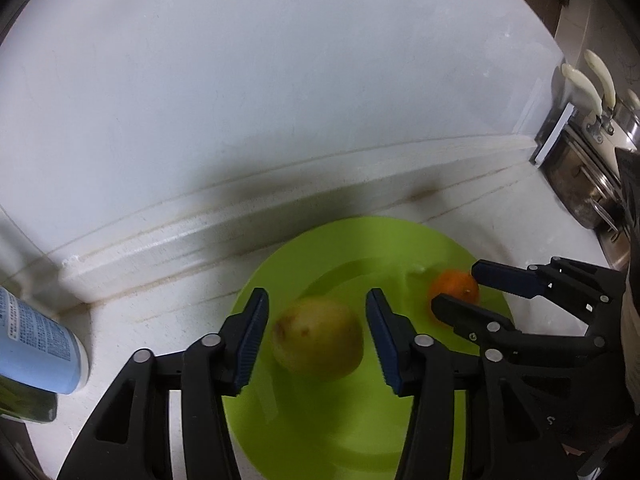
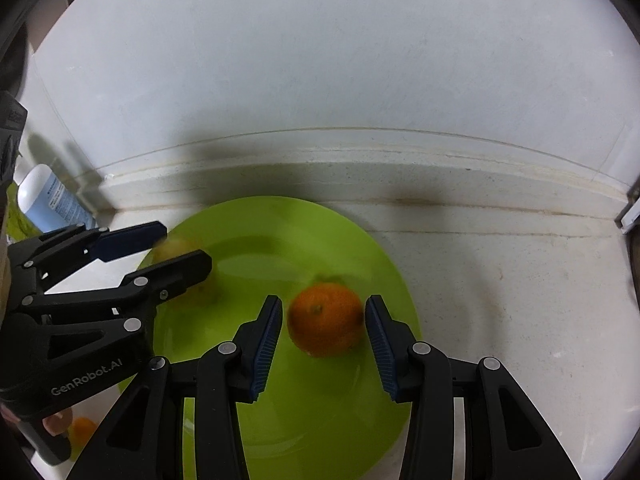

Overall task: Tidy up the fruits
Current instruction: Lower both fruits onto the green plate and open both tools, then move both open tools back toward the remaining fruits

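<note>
A lime-green plate (image 1: 348,432) lies on the white counter by the wall; it also shows in the right wrist view (image 2: 320,432). A yellow-green pear (image 1: 318,338) lies on the plate between the fingers of my left gripper (image 1: 318,306), which is open with gaps on both sides. An orange (image 2: 326,318) lies on the plate between the fingers of my right gripper (image 2: 322,310), which is open, its pads close to the fruit. The orange (image 1: 456,286) and the right gripper (image 1: 456,284) show in the left wrist view. The left gripper (image 2: 182,246) shows in the right wrist view, over the blurred pear (image 2: 180,250).
A blue-labelled white bottle (image 1: 38,340) stands at the left by the wall's raised ledge (image 1: 200,236). Metal pots with cream handles (image 1: 592,128) stand at the far right. Another small orange (image 2: 82,430) lies at the lower left of the right wrist view.
</note>
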`<state>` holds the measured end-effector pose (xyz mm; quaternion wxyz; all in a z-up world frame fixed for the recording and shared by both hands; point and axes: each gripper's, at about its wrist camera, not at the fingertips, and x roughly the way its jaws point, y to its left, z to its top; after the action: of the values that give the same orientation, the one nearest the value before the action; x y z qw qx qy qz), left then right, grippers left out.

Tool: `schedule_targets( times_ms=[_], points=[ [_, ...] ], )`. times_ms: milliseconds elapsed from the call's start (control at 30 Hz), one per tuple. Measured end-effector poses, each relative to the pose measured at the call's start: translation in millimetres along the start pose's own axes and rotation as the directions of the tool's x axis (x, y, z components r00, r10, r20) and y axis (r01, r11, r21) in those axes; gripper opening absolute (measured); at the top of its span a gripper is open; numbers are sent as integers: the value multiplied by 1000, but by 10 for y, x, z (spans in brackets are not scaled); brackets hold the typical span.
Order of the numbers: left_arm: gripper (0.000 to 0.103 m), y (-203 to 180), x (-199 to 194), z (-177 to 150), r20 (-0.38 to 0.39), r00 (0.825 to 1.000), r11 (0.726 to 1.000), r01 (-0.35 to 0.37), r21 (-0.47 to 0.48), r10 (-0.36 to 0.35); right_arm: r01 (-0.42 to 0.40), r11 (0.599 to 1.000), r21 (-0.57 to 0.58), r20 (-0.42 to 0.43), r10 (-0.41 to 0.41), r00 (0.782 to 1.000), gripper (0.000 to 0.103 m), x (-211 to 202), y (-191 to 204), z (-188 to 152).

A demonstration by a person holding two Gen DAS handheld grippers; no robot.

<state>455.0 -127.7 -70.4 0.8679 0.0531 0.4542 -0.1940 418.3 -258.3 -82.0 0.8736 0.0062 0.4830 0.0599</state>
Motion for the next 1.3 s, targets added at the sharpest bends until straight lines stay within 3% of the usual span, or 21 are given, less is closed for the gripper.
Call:
schedule_targets(
  times_ms=[133,433,633,800,1000,1300],
  points=[
    [57,24,-117,16,18,1000,1000,6,-24,-6,9,1000,15,10,-9,1000,49,-41,-33,-4],
    [68,-6,-671,-180,117,991,998,-58,-20,60,38,999,15,82,-39,996,52,-416,14,-127],
    [89,-103,-1267,-495,254,955,989,-149,-26,150,64,998,25,187,-67,980,65,-909,143,-348],
    [102,-94,-1673,-811,309,930,980,-187,-74,201,91,995,28,253,-96,963,77,-1319,305,-641],
    [103,-89,-1988,-1237,310,917,967,-221,-124,249,121,992,34,293,-125,948,81,-1641,452,-1017],
    [103,-7,-2289,-1857,311,904,953,-253,-166,294,147,989,20,291,-146,945,82,-1811,686,-1480]
  ],
)
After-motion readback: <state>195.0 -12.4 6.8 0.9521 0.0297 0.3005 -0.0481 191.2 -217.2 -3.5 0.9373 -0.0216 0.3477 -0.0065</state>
